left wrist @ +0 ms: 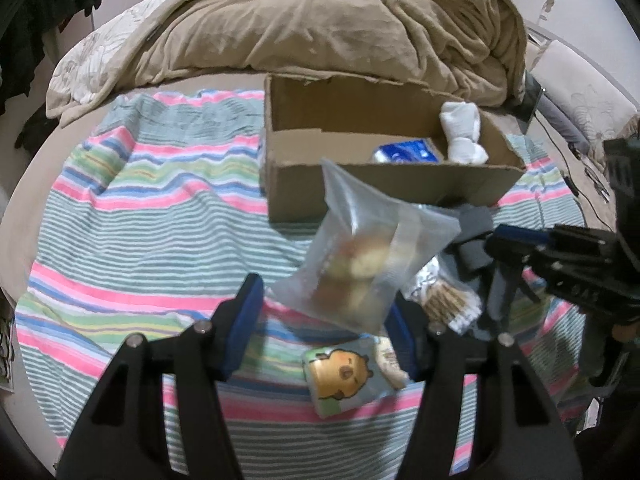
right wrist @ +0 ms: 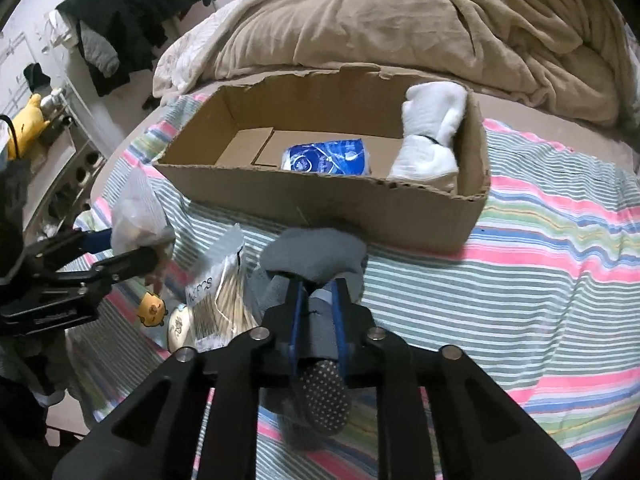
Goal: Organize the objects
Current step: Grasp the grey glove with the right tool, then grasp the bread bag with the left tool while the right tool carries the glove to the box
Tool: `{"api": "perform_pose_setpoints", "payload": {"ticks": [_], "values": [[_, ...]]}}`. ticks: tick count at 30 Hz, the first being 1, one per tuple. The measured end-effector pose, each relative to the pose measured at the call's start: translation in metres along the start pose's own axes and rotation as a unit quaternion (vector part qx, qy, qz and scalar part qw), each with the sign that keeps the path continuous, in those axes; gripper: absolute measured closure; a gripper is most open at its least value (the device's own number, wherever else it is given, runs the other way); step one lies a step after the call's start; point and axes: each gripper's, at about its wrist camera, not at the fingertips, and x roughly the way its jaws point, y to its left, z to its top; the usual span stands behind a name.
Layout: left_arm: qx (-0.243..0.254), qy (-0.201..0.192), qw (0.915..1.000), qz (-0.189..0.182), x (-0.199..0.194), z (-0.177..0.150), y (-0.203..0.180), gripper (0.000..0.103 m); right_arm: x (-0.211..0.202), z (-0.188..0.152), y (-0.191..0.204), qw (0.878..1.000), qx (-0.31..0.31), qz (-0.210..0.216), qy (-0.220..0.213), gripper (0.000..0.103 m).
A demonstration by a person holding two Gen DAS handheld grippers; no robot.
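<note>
The cardboard box (right wrist: 320, 204) is open-topped, its left half bare. A blue packet (right wrist: 326, 157) and white socks (right wrist: 430, 136) fill the right. The brown duvet (right wrist: 400, 20) crowds its far wall.

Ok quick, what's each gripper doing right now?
Left gripper: appears open, clear plastic bag between its fingers; grip cannot be told.
Right gripper: closed on grey sock.

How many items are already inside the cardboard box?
2 visible: a blue packet on the floor of the cardboard box near the middle, and a white sock bundle at its right end. Nothing else shows inside.
</note>
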Motion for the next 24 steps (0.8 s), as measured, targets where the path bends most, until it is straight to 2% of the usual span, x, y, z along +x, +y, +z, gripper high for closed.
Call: {"api": "perform_pose_setpoints", "payload": {"ticks": [4, 7, 8, 11, 15, 24], "values": [[0.000, -0.005, 1.0000, -0.002, -0.005, 0.001, -0.001, 0.043, 0.009, -0.003, -0.001, 1.000, -0.002, -0.014, 0.016, 0.065], [0.000, -0.007, 1.0000, -0.003, -0.007, 0.002, 0.000, 0.043, 0.013, -0.008, -0.004, 1.000, 0.001, -0.007, 0.014, 0.065], [0.000, -0.007, 1.0000, -0.003, -0.007, 0.003, 0.000, 0.043, 0.009, -0.007, -0.006, 1.000, 0.007, -0.002, 0.005, 0.071], [-0.002, -0.013, 0.9999, -0.005, -0.012, 0.006, 0.001, 0.043, 0.000, -0.003, -0.006, 1.000, 0.006, 0.000, -0.004, 0.075], [-0.004, -0.024, 0.9997, -0.010, -0.019, 0.012, 0.001, 0.043, -0.016, 0.002, -0.005, 1.000, 0.003, 0.002, -0.022, 0.075], [-0.001, -0.052, 0.9986, -0.009, -0.034, 0.031, 0.003, 0.043, -0.057, 0.021, 0.004, 0.997, -0.004, 0.036, -0.061, 0.075]]}}
